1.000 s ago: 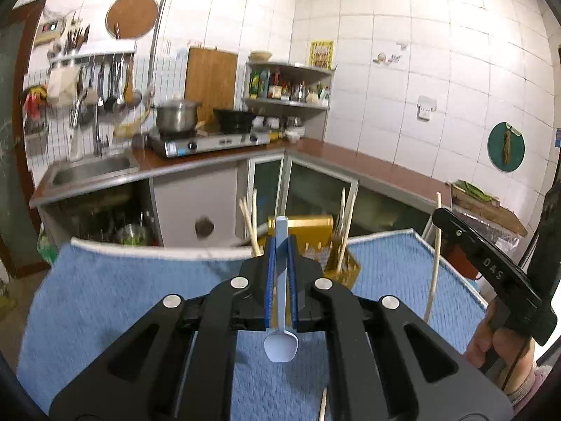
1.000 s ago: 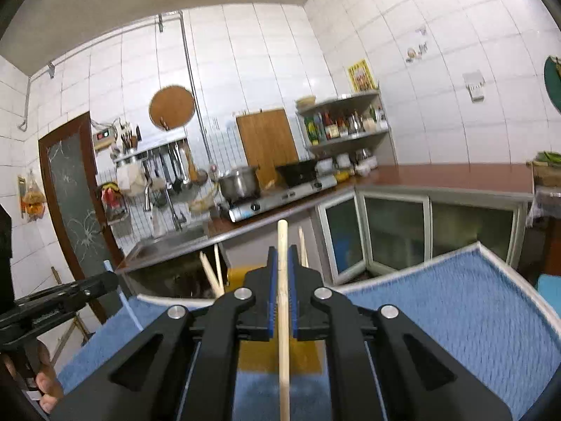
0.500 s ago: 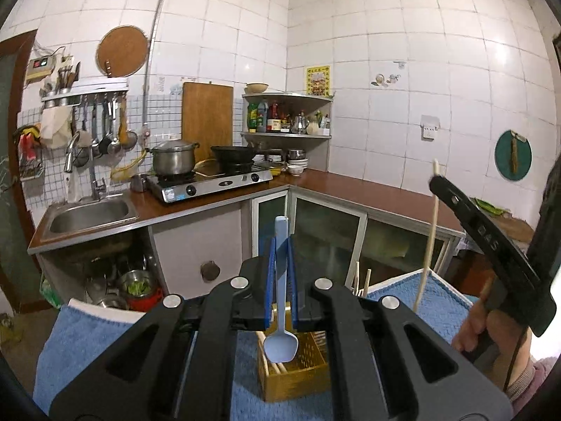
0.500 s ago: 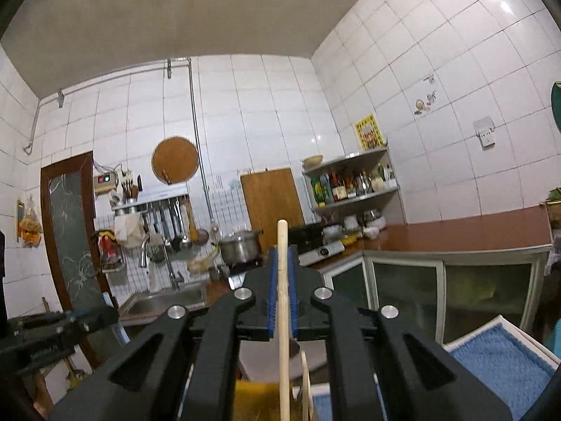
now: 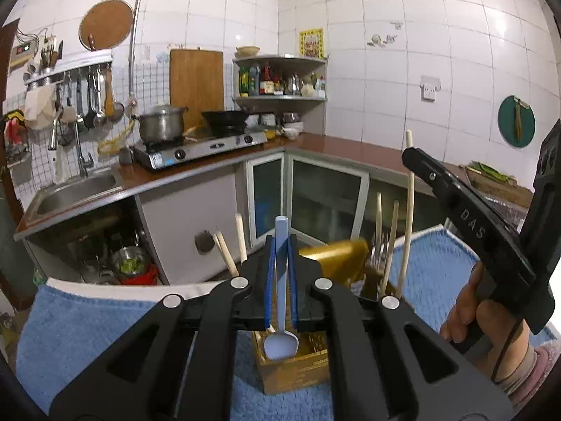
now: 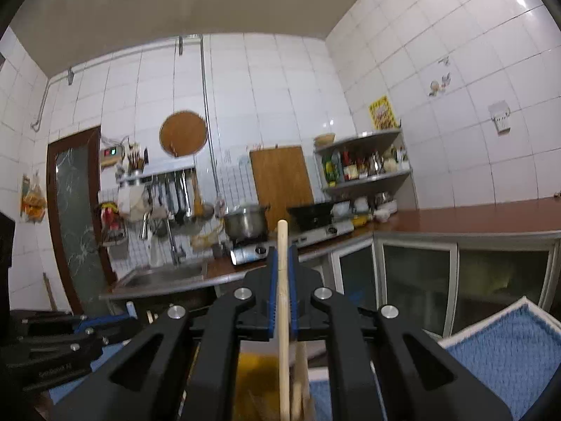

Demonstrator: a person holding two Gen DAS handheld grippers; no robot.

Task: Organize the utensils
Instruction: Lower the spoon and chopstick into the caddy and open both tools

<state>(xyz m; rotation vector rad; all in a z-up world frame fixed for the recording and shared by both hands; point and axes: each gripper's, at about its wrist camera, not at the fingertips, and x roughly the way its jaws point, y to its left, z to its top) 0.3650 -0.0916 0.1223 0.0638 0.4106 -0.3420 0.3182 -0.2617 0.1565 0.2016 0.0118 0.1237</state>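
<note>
My left gripper (image 5: pixel 281 242) is shut on a pale blue plastic spoon (image 5: pixel 281 345), handle upward, bowl hanging just over a yellow utensil holder (image 5: pixel 298 368) on the blue towel (image 5: pixel 87 333). Several wooden chopsticks (image 5: pixel 389 245) and a fork stand in that holder. My right gripper (image 6: pixel 283 256) is shut on a long wooden chopstick (image 6: pixel 284 351), held upright over the yellow holder (image 6: pixel 256 386), blurred below. In the left wrist view the right gripper's black body (image 5: pixel 473 228) and a hand show at right, the held chopstick (image 5: pixel 408 210) reaching down toward the holder.
The blue towel (image 6: pixel 508 358) covers the table under both grippers. Behind are a kitchen counter (image 5: pixel 315 147) with a sink (image 5: pixel 73 189), a gas stove with a pot (image 5: pixel 161 126), a corner shelf of bottles, and cabinets below.
Both grippers have moved forward and dipped toward the yellow holder, which now sits right beneath the spoon. The chopstick has come down beside the holder's standing utensils. Both grips are unchanged.
</note>
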